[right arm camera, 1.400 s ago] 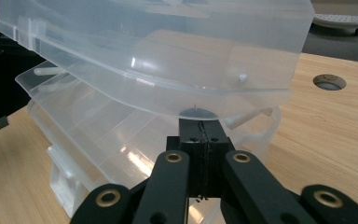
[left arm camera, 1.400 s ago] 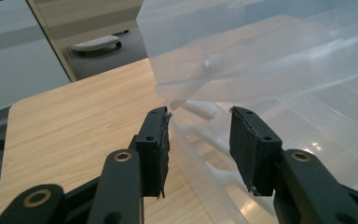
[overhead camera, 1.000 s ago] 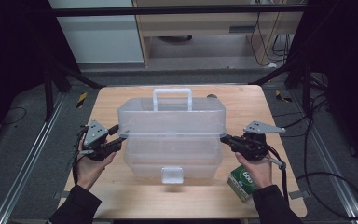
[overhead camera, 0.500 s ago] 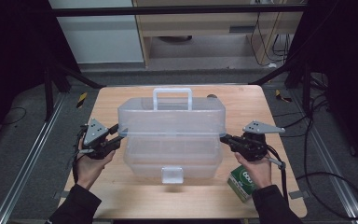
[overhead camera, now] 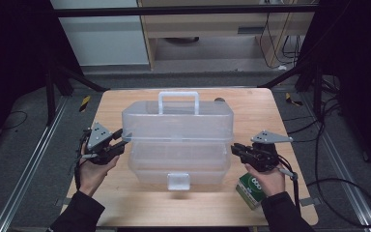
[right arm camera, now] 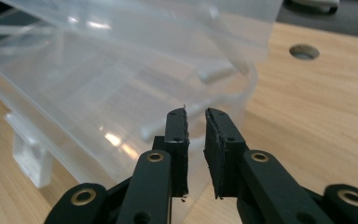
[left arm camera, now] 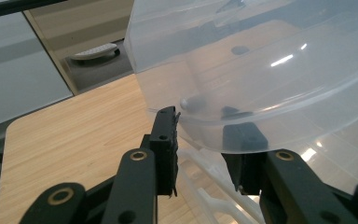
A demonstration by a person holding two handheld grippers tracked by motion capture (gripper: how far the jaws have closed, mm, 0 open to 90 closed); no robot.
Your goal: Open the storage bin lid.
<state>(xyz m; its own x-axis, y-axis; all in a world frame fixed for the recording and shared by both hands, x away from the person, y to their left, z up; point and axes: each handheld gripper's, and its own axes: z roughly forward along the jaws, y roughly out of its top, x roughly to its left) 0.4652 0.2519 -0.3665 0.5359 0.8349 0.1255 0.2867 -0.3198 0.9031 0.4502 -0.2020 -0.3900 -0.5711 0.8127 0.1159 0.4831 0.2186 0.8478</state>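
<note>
Left gripper (overhead camera: 121, 137) first: its jaws straddle the left end edge of the clear plastic box's lid (overhead camera: 176, 121). In the left gripper view (left arm camera: 200, 135) one jaw sits outside the lid's rim (left arm camera: 205, 128) and the other shows through the plastic from the far side. The near pad touches the rim, but whether the pair really pinches it I can't tell. The lid's left end sits a bit above the base (overhead camera: 178, 162) here, with a gap under the rim where the white hinge arms (left arm camera: 205, 177) show.

Right gripper (overhead camera: 235, 149) is at the opposite end of the box. Its jaws have just been easing apart, and the right gripper view (right arm camera: 196, 119) shows only a narrow slit between the pads with nothing in it, so it's let go. The curved corner of the box (right arm camera: 242, 88) is right in front of its tips.

Further out: the white handle (overhead camera: 178, 99) stands up on the lid's far side, the front latch (overhead camera: 178, 181) faces the person. A green carton (overhead camera: 249, 189) lies just under the right hand (overhead camera: 265, 176). All of it sits on the wooden table (overhead camera: 251, 104), which has a round hole (right arm camera: 304, 51) beyond the right gripper.
</note>
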